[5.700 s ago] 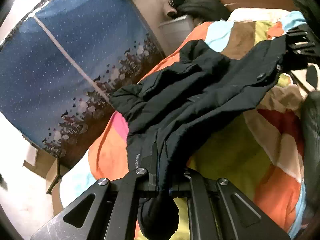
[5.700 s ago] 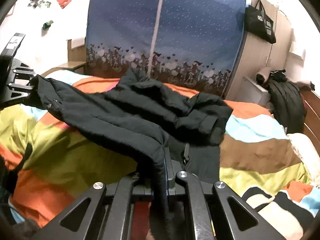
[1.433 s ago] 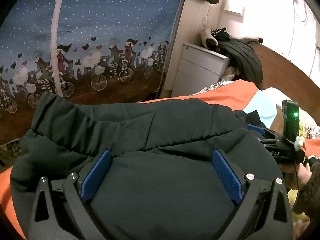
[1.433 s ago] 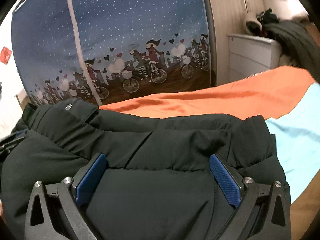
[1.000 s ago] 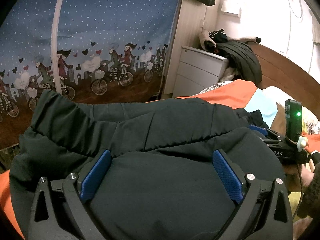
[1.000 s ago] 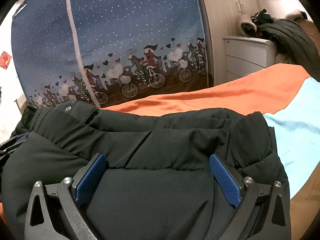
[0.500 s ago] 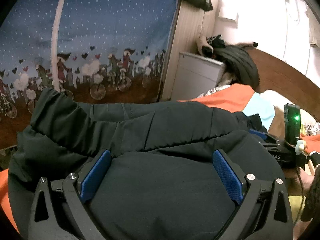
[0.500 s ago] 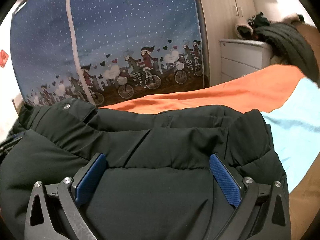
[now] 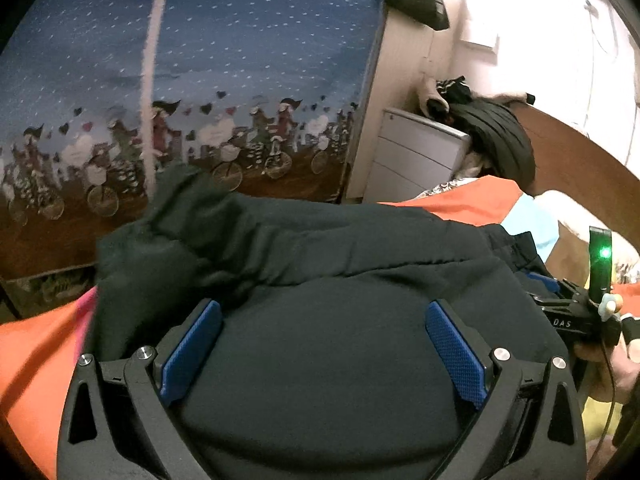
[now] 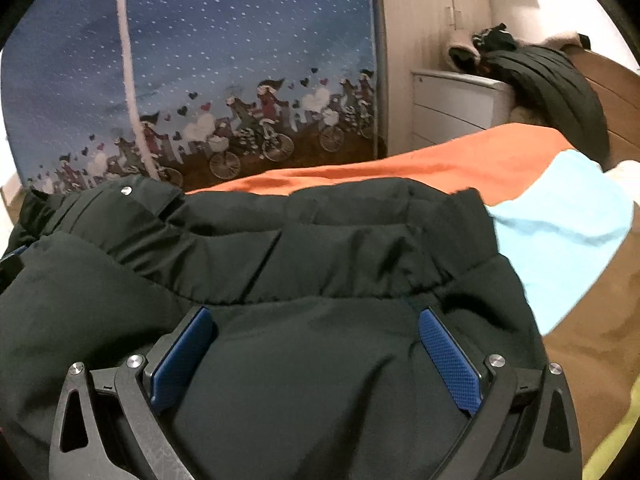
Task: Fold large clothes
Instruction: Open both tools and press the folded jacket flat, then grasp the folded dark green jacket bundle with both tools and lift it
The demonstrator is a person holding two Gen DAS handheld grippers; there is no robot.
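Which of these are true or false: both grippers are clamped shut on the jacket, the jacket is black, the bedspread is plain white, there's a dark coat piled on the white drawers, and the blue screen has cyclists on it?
1. Both grippers are clamped shut on the jacket. False: the left gripper and right gripper are both open, their blue pads spread wide with the jacket lying between and under them.
2. The jacket is black. True.
3. The bedspread is plain white. False: the bedspread shows orange, light blue and brown patches.
4. A dark coat is piled on the white drawers. True: the dark coat drapes over the white drawers.
5. The blue screen shows cyclists. True: the blue screen has them along its lower edge.
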